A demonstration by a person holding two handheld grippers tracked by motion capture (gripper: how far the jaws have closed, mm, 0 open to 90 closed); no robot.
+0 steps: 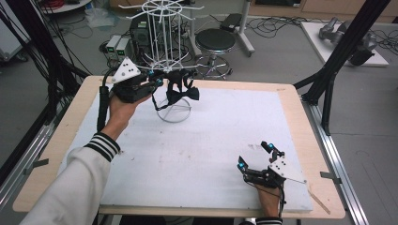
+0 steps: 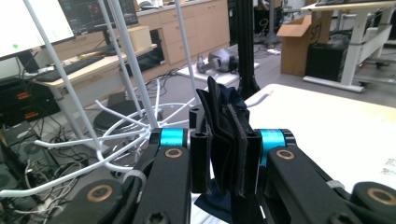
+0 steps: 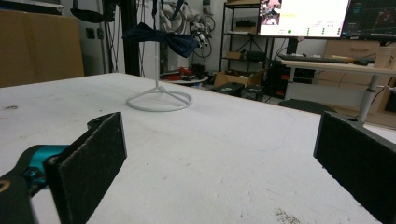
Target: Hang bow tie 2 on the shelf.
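Bow tie [image 2: 224,135] clamped in left tool [image 2: 223,161] beside, perhaps touching, white rack [image 1: 165,56]; right tool [image 1: 256,157] apart, on table [image 1: 197,140].

I see both grippers black w/ teal bands by the jaws: left gripper [image 1: 157,80], right gripper [image 1: 254,155]. Each has a grey 3-cornered plate w/ dark dots, brass screws, black cable. Left sleeve [image 1: 77,183] white, cuff black-and-white striped.

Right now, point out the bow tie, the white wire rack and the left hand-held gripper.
bow tie [image 1: 183,93], high view, on its dark knot and wings.
white wire rack [image 1: 174,114], high view, on its round base ring.
left hand-held gripper [image 2: 223,158], left gripper view, midway between its fingertips, shut on the bow tie.
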